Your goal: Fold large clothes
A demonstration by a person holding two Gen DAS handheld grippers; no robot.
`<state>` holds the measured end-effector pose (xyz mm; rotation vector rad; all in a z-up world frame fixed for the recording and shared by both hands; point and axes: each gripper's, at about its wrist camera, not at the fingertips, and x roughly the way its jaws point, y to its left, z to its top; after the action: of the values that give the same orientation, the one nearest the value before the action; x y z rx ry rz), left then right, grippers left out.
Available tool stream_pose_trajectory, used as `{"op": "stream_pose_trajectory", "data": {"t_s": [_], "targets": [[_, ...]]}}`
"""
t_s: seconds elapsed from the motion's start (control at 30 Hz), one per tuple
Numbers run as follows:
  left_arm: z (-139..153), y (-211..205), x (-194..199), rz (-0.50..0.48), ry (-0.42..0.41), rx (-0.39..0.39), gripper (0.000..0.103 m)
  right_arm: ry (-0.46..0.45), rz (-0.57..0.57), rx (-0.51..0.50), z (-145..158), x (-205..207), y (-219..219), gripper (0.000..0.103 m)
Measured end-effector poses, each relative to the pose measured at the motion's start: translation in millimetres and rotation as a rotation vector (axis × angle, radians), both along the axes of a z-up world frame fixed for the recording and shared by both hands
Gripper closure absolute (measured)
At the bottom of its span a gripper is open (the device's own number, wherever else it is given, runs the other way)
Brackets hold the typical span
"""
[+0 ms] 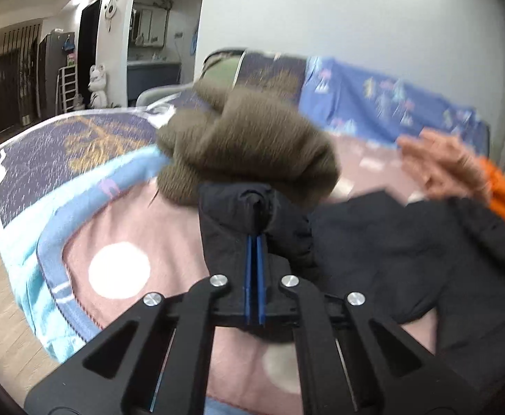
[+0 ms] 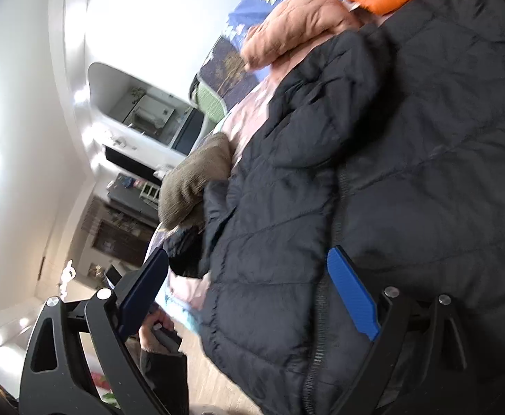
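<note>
Left gripper (image 1: pixel 256 207) clenched on black puffer jacket (image 1: pixel 391 242) fold; right gripper (image 2: pixel 249 297) spread wide above jacket on bed (image 1: pixel 148 235).

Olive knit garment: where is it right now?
Left wrist view, centre: olive knit garment bunched on the pink bedspread, just beyond the black jacket cuff held by the left tool.
</note>
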<state>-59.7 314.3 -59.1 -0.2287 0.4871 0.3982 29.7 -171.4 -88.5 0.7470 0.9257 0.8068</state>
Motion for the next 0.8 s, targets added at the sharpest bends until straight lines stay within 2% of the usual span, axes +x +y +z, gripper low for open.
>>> {"op": "stream_pose_trajectory", "data": {"t_s": [0.1,0.17,0.2,0.3,0.43,0.53,0.67,0.73,0.8], "targets": [[19.6,-5.3,-2.4,-0.042,-0.064,-0.037,0.102,0.015,0.078,0.047,3.8,5.0,21.6,0.010],[30.9,-9.2,-3.5,-0.088,-0.112,-0.098,0.102,0.035,0.156,0.104,6.9,9.3,42.8,0.010],[34.6,-12.5,-3.5,-0.101,-0.122,-0.104,0.102,0.058,0.213,0.151,7.5,13.0,57.2,0.010],[38.8,-29.2,5.2,-0.117,-0.098,-0.022,0.102,0.143,0.331,0.233,5.5,25.0,97.2,0.010],[24.9,-28.5,6.8,-0.146,-0.088,-0.089,0.102,0.186,0.401,0.283,7.9,34.6,140.4,0.010],[22.6,-29.8,4.4,-0.155,-0.105,-0.119,0.102,0.323,0.455,0.412,-1.3,53.7,185.0,0.009],[23.7,-27.3,3.0,-0.163,-0.128,-0.142,0.102,0.478,0.460,0.375,-19.9,75.1,256.0,0.009],[25.3,-24.0,0.3,-0.165,-0.149,-0.166,0.102,0.587,0.462,0.377,-38.0,76.5,287.0,0.009],[26.5,-22.5,-0.9,-0.169,-0.160,-0.176,0.102,0.620,0.448,0.348,-48.1,79.0,304.3,0.009]]}}
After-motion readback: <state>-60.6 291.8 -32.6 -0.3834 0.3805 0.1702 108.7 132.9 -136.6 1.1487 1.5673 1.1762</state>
